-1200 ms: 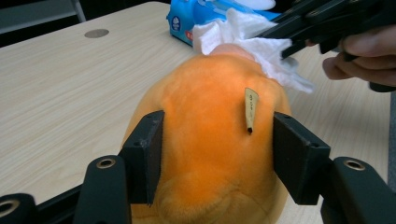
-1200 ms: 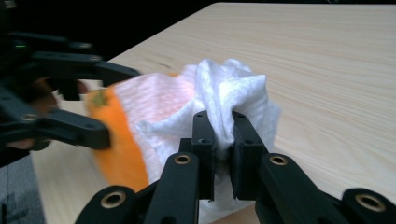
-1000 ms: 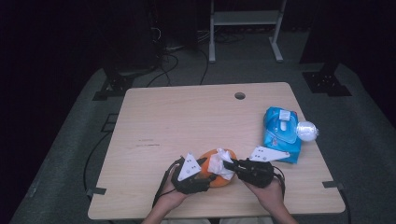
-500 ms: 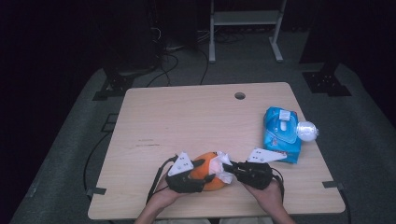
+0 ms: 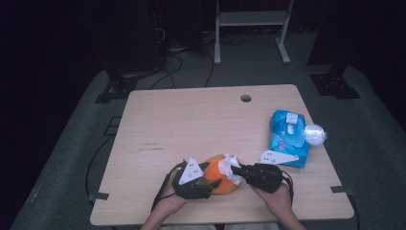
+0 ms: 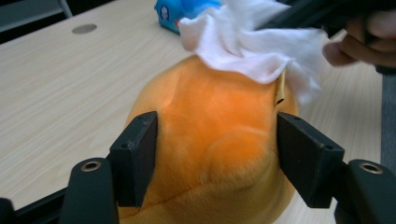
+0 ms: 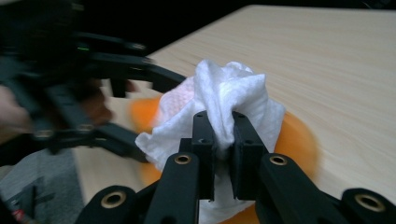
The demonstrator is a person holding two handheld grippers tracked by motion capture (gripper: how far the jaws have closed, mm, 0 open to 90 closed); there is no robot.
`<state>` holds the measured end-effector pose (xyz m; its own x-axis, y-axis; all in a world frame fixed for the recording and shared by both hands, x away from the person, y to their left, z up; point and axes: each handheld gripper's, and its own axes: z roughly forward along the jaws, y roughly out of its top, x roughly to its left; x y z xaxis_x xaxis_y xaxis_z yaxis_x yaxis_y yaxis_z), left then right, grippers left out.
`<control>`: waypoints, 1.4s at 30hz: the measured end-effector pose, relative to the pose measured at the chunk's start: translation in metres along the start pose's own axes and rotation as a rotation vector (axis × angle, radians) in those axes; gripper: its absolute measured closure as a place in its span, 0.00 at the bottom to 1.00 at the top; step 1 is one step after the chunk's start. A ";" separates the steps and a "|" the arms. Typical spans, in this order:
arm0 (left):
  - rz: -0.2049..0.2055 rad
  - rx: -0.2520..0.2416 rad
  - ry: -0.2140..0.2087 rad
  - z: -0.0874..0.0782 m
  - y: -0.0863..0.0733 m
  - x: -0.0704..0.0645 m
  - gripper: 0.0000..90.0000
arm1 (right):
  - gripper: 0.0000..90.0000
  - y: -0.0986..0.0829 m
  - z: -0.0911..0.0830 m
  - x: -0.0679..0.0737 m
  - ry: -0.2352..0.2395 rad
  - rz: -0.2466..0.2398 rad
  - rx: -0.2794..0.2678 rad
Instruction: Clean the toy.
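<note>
High view: your left gripper [image 5: 213,184] and right gripper [image 5: 238,170] meet at the orange plush toy [image 5: 221,175] near the table's [image 5: 191,124] front edge. Left gripper view: your fingers [image 6: 137,156] clasp the toy's sides. Right gripper view: your fingers [image 7: 204,140] pinch a white wipe [image 7: 224,95] against the toy.

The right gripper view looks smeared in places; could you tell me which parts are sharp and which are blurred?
Right gripper view: the white wipe and right tool are sharp; the orange plush toy and left tool are blurred. Left gripper view: the toy is crisp.
</note>
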<state>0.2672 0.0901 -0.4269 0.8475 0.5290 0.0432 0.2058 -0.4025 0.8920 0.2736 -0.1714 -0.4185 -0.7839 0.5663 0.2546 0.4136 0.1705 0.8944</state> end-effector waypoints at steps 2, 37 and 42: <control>0.009 -0.004 -0.035 -0.001 0.001 0.000 0.34 | 0.90 0.003 0.000 0.008 0.014 -0.038 0.003; -0.030 -0.057 -0.005 -0.011 0.009 0.007 0.46 | 0.91 0.014 -0.019 -0.003 0.038 0.018 -0.106; -0.032 -0.056 -0.028 -0.014 0.015 0.001 0.46 | 0.91 0.019 -0.018 0.015 0.071 -0.066 -0.101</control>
<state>0.2639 0.0950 -0.4073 0.8545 0.5195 0.0019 0.2062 -0.3425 0.9166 0.2618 -0.1742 -0.3914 -0.8403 0.4973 0.2159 0.3140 0.1217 0.9416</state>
